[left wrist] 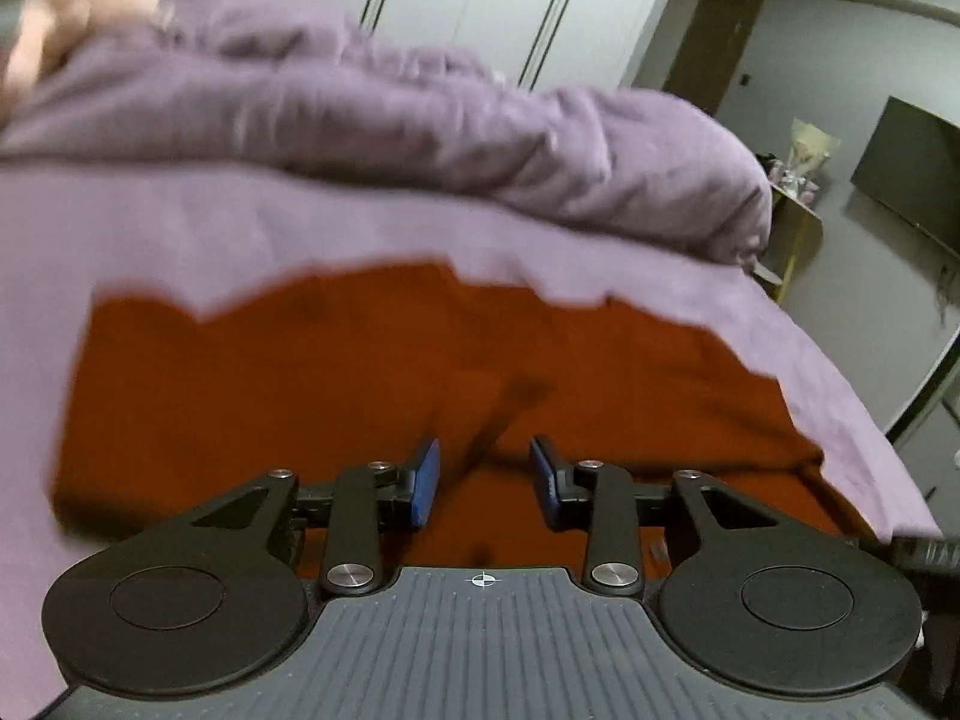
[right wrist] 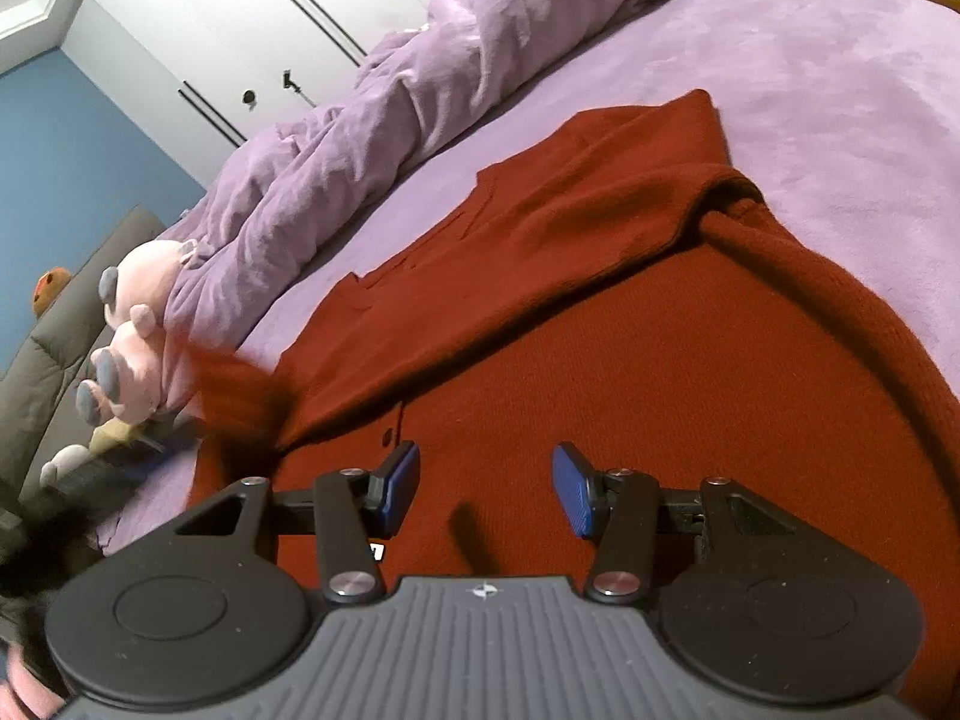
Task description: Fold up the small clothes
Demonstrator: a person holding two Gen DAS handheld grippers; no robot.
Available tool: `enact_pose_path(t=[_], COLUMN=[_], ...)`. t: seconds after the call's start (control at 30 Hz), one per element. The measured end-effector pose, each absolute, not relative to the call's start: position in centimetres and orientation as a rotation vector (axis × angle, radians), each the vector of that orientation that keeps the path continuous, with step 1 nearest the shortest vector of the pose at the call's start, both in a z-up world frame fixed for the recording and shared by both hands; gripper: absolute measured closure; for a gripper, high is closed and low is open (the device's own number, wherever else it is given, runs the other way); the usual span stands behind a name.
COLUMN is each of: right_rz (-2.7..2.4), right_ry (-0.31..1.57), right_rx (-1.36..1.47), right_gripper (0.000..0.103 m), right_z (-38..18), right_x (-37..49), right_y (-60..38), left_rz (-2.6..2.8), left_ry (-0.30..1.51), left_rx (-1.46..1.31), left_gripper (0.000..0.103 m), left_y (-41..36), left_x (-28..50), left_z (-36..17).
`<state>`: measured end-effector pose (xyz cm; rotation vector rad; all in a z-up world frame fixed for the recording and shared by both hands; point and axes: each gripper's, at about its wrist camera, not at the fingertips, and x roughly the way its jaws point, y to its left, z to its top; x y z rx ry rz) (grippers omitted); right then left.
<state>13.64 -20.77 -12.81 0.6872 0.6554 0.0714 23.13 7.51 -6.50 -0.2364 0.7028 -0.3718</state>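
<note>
Both the left gripper [left wrist: 485, 483] and right gripper [right wrist: 486, 489] gape above the red sweater [right wrist: 600, 360].

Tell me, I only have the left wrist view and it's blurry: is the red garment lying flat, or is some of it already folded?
Observer: In the right wrist view a sleeve of the red sweater lies folded across the body.
Operator: Is the right gripper holding it?
Observer: No, the right gripper is above the sweater with its jaws apart and nothing between them.
Operator: Anything else on the bed near that side?
Observer: A pink plush toy lies beside the bunched purple duvet, clear of the sweater.
</note>
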Motion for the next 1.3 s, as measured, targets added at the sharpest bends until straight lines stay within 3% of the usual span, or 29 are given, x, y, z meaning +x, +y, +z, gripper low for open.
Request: enact_pose_path(t=[0.23, 0.43, 0.5, 0.67, 0.77, 1.13, 1.3], right_rz=[0.185, 0.270, 0.290, 0.302, 0.331, 0.437, 0.473], right_ry=[0.653, 0.653, 0.635, 0.652, 0.683, 0.665, 0.666], right_rx=[0.702, 0.787, 0.777, 0.567, 0.535, 0.474, 0.469], right_gripper=[0.054, 0.048, 0.040, 0.030, 0.030, 0.033, 0.055], right_z=[-11.8, -11.4, -11.4, -11.4, -12.1, -12.5, -12.7], right_x=[16.7, 22.4, 23.9, 26.7, 28.0, 28.8, 28.8], right_y=[-19.7, -18.0, -17.8, -16.5, -15.9, -15.8, -16.3], left_rz=[-0.110, -0.126, -0.139, -0.178, -0.191, -0.186, -0.181], left_ry=[0.736, 0.734, 0.733, 0.732, 0.738, 0.742, 0.750], left_rx=[-0.336, -0.489, -0.498, -0.576, -0.621, -0.563, -0.572], left_gripper=[0.059, 0.058, 0.056, 0.055, 0.055, 0.052, 0.051], left_y=[12.3, 14.6, 14.8, 16.1, 16.6, 15.8, 15.8], left_x=[21.6, 21.5, 21.6, 21.7, 21.9, 22.0, 22.2], left_z=[-9.5, -10.7, -10.8, -11.3, -11.5, -11.2, -11.2])
